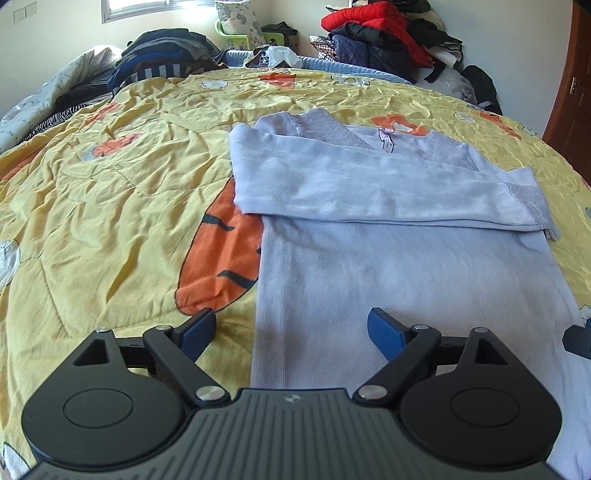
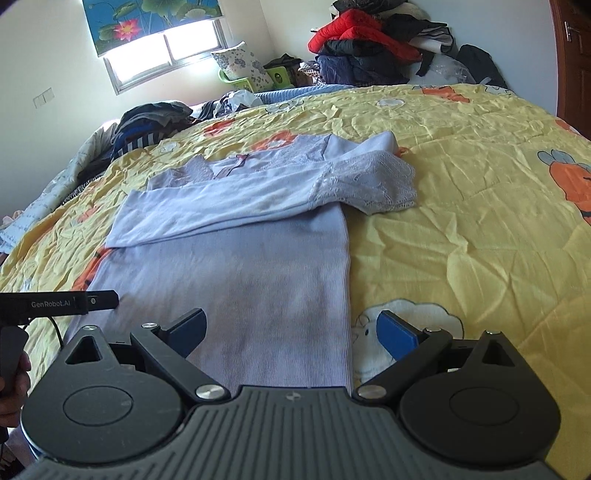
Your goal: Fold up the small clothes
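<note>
A pale lilac long-sleeved top (image 1: 388, 258) (image 2: 236, 266) lies flat on the yellow quilt, both lace-cuffed sleeves folded across its chest. My left gripper (image 1: 291, 328) hovers open over the top's near left edge; one finger is over the quilt, the other over the fabric, nothing between them. My right gripper (image 2: 293, 330) stands open over the top's near right edge, likewise straddling the hem side, holding nothing. The left gripper's body (image 2: 59, 302) and a hand show at the left of the right wrist view.
The yellow quilt (image 1: 110, 206) with orange cartoon prints covers the bed. Piles of dark clothes (image 1: 162, 55) sit at the far left, a red and black heap (image 1: 384, 33) at the far right. A wooden door (image 1: 569, 92) stands right.
</note>
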`<state>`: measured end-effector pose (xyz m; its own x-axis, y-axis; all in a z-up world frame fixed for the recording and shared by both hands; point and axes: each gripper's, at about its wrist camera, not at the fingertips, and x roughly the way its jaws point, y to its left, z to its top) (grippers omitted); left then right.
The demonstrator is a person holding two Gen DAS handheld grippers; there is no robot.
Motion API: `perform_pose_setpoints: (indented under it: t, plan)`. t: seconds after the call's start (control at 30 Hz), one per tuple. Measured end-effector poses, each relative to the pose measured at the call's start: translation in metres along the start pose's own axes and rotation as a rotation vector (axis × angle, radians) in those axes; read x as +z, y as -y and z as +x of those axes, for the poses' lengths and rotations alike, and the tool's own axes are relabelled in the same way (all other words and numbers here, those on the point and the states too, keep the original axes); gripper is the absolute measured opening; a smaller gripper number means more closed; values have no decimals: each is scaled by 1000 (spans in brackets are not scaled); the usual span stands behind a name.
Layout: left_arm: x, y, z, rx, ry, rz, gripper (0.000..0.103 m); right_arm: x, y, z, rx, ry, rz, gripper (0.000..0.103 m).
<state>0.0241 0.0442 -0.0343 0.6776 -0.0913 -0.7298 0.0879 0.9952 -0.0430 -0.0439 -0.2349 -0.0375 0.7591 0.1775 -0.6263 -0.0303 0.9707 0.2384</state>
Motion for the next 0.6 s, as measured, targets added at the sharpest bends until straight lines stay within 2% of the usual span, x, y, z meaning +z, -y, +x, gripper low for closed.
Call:
perform_pose_setpoints:
  t: [0.6]
  plan:
    - [-21, -4, -21, 14, -10, 35, 90, -22, -9, -18, -18, -21, -65, 97]
